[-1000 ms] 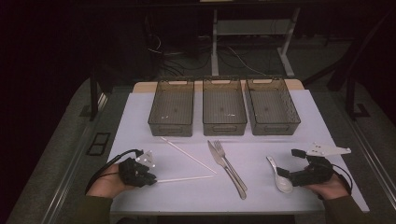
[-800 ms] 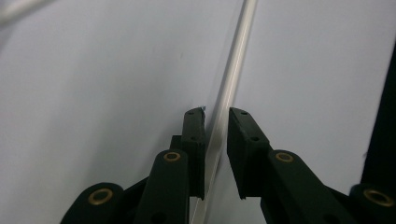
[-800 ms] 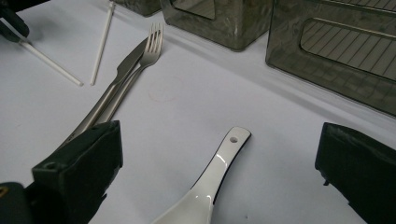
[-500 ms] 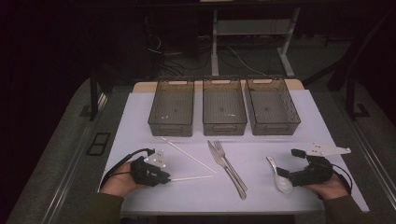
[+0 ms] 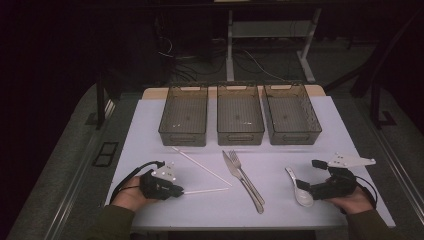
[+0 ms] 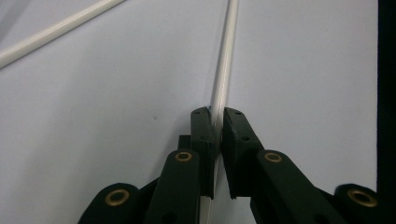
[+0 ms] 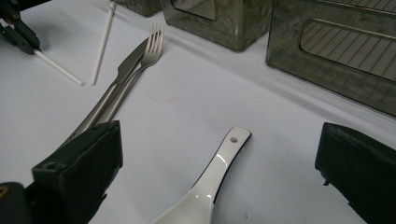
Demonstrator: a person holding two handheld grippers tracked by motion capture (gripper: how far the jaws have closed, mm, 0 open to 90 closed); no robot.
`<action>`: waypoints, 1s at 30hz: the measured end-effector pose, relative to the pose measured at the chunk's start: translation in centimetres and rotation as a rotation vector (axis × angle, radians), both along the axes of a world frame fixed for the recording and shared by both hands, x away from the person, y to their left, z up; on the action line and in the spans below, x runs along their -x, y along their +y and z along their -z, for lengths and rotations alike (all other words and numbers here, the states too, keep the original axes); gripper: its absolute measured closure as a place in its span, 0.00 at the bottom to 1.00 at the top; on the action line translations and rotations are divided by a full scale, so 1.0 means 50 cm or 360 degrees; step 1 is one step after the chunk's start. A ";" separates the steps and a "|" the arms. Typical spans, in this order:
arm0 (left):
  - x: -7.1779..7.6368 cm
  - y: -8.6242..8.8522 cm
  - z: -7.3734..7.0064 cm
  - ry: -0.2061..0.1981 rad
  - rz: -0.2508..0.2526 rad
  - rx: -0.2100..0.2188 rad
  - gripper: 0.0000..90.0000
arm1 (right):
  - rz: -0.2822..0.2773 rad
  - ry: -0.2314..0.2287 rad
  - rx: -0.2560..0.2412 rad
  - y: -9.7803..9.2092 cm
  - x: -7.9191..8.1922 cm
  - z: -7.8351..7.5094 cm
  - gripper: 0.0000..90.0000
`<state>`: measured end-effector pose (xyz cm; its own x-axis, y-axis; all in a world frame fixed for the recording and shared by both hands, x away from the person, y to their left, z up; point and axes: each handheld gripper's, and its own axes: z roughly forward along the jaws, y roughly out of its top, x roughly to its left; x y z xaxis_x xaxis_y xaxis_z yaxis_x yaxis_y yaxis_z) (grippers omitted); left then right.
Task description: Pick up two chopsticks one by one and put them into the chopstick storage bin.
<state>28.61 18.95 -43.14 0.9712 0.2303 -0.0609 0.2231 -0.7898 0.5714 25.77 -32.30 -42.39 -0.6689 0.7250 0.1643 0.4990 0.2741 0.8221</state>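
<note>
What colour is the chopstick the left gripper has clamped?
White; the chopstick shows best in the left gripper view, pinched between the left gripper's black jaws.

Three dark see-through bins in a row at far end of white tabletop (image 5: 150, 125): left bin (image 5: 183, 120), middle bin (image 5: 240, 119), right bin (image 5: 291, 119). Knife (image 5: 240, 179) and fork (image 5: 248, 179) side by side, touching, mid-tabletop. Second white stick (image 5: 201, 166) lying diagonally left of knife.
</note>
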 end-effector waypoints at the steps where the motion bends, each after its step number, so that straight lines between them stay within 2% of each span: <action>1: 0.002 0.000 -0.001 0.0011 -0.0007 -0.0007 0.93 | 0.0002 -0.0001 -0.0001 -0.001 0.000 0.000 0.01; 2: 0.003 0.000 -0.002 -0.0001 -0.0014 -0.0012 0.93 | 0.0003 -0.0002 0.0000 -0.001 -0.001 0.000 0.01; 7: 0.002 0.007 -0.005 0.0016 -0.0042 0.0014 0.93 | 0.0002 0.0004 -0.0001 0.000 -0.001 0.001 0.01; 14: 0.003 0.015 -0.025 0.0012 -0.0095 0.0125 0.93 | 0.0006 0.0002 -0.0003 -0.001 -0.001 0.001 0.01; 20: -0.008 0.007 -0.038 -0.0032 -0.0239 0.0122 0.93 | 0.0007 0.0002 -0.0004 -0.001 -0.001 0.001 0.01; 23: -0.015 -0.002 -0.046 -0.0065 -0.0284 0.0118 0.93 | 0.0007 0.0004 -0.0002 0.000 -0.001 0.001 0.01; 25: -0.020 -0.006 -0.052 -0.0072 -0.0317 0.0150 0.93 | 0.0010 0.0008 -0.0004 0.000 -0.001 0.001 0.01; 30: -0.032 -0.017 -0.067 -0.0095 -0.0368 0.0163 0.93 | 0.0015 0.0015 -0.0008 -0.001 -0.003 0.004 0.01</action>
